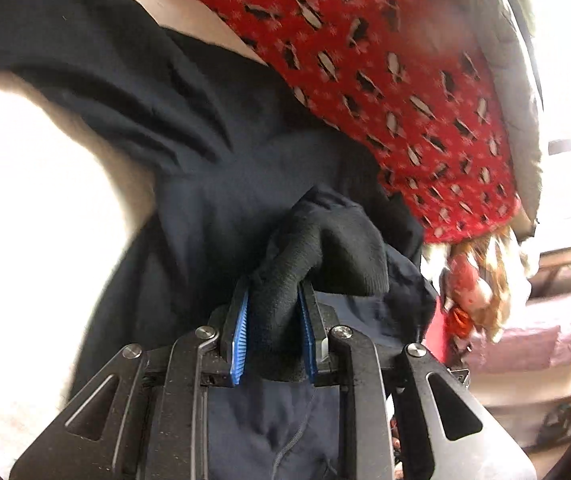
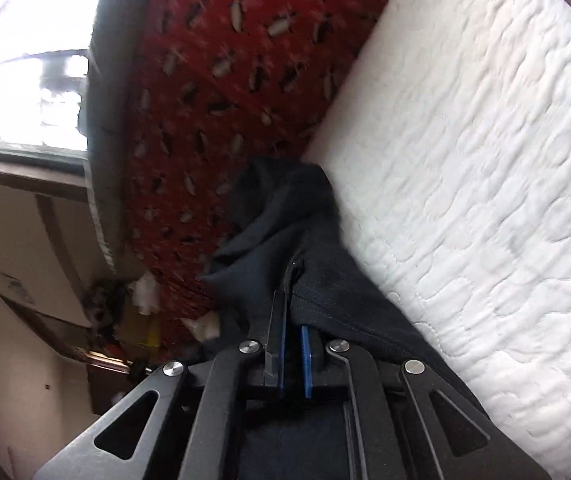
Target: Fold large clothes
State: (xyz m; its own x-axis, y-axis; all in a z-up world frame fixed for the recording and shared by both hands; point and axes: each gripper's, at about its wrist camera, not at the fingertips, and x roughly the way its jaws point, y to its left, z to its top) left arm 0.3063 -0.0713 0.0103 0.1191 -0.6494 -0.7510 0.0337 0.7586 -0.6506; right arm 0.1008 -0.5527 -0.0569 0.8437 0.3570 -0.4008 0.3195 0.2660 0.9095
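Observation:
A large dark navy garment [image 1: 189, 152] spreads over the white mattress in the left wrist view. My left gripper [image 1: 273, 292] is shut on a thick bunch of its black knit fabric, which bulges out above the blue pads [image 1: 240, 336]. In the right wrist view, my right gripper [image 2: 294, 312] is shut on another fold of the same dark garment [image 2: 281, 224], which drapes over the fingers and hides their tips. The cloth hangs down behind both grippers.
A red blanket with a black-and-white pattern [image 1: 385, 64] [image 2: 221, 92] lies beside the garment, with a fringed end [image 1: 481, 276]. A white quilted mattress [image 2: 477, 160] fills the right. A bright window [image 2: 25, 92] is at the left, and pink bags [image 1: 541, 332] lie at the right.

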